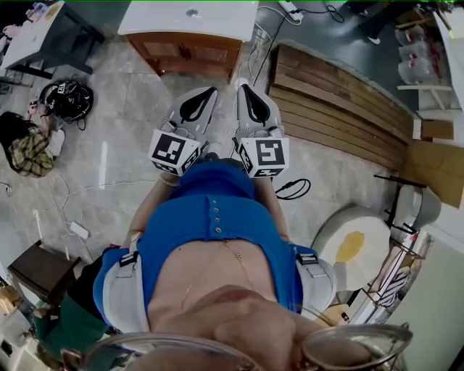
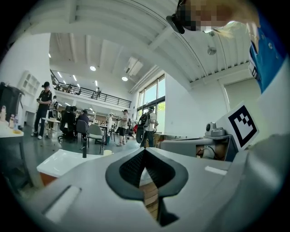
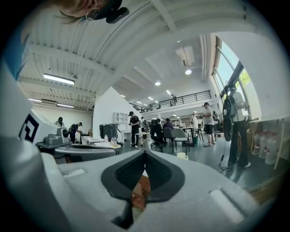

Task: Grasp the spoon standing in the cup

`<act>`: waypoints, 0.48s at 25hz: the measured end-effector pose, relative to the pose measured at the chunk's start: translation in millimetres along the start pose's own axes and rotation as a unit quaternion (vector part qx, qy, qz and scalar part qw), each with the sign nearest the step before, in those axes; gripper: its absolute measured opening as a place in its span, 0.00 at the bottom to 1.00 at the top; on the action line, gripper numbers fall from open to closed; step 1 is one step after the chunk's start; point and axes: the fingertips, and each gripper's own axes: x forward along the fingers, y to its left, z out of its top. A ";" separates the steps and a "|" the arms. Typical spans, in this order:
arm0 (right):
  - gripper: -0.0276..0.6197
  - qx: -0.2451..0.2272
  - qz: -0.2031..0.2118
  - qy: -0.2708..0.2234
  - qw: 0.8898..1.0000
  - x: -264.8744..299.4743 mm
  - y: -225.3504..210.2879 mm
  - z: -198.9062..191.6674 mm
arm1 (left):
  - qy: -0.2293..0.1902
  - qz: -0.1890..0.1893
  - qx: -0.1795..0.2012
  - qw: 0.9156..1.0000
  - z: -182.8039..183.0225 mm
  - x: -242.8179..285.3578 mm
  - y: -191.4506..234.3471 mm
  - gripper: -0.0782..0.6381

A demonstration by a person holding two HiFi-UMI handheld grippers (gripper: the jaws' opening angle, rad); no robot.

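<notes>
Left gripper (image 2: 145, 150): jaws clenched, dark pads meeting at the tips, nothing between them. Right gripper (image 3: 145, 152): the same, pads closed tip to tip and holding nothing. In the head view the 2 grippers sit side by side, close against the person's blue shirt (image 1: 217, 217), noses pointing away from the body. Their marker cubes (image 1: 172, 151) face up toward the camera.

Ahead of the grippers stands a white countertop (image 1: 167, 18) on a wooden cabinet (image 1: 188, 51), with open tiled floor between. To the right lies a slatted wooden platform (image 1: 341, 109). To the left a black helmet (image 1: 65, 100) rests on the floor, and a thin cable (image 1: 65, 199) trails nearer the person. Several people (image 2: 44, 108) stand and sit among tables in the hall beyond.

A small pale cup (image 2: 107, 152) shows at the far edge of the white countertop, beside a dark upright post (image 2: 84, 149) and well apart from both grippers. It is too small to tell whether a spoon stands in it.
</notes>
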 end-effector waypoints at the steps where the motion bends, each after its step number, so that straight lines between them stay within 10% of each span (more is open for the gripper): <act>1: 0.05 -0.001 0.000 0.000 1.000 0.9 -2.2 0.9 | 0.000 0.003 -0.001 1.000 0.9 1.0 1.4 0.11; 12: 0.05 -0.005 0.001 -0.002 1.000 21.7 -9.9 4.7 | -0.004 -0.010 -0.010 1.000 6.3 23.0 14.2 0.11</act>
